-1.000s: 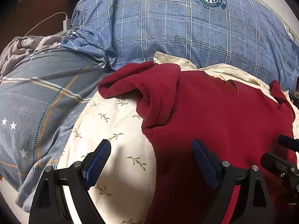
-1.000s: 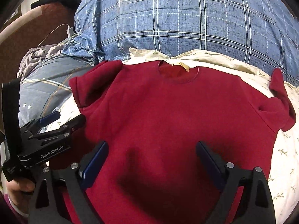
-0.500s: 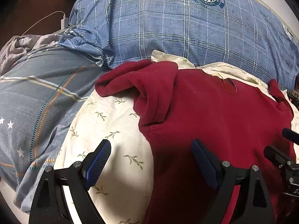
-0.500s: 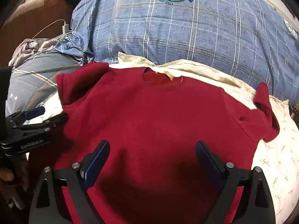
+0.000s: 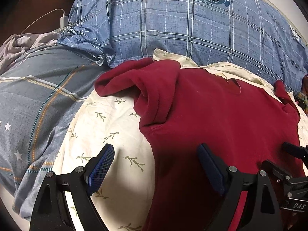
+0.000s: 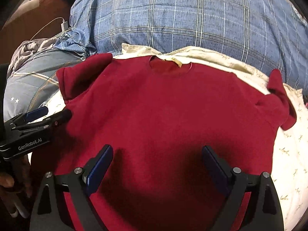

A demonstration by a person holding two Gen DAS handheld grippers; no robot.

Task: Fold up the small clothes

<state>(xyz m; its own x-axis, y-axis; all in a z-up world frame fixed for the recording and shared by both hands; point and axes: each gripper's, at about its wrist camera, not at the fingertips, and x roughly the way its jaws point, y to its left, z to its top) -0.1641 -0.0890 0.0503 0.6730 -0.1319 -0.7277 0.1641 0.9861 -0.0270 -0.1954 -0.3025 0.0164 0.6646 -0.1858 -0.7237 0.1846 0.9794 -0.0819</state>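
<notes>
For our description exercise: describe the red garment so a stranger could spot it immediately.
On the bed, below the big blue plaid pillow, lies a cream leaf-print sheet. Spread flat on it is the dark red short-sleeved fleece top, the only red item.

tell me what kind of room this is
Most likely a bedroom, on a bed: the red shirt lies on a leaf-print sheet, with a blue plaid duvet bunched behind it and a phone charger plugged in nearby.
</notes>
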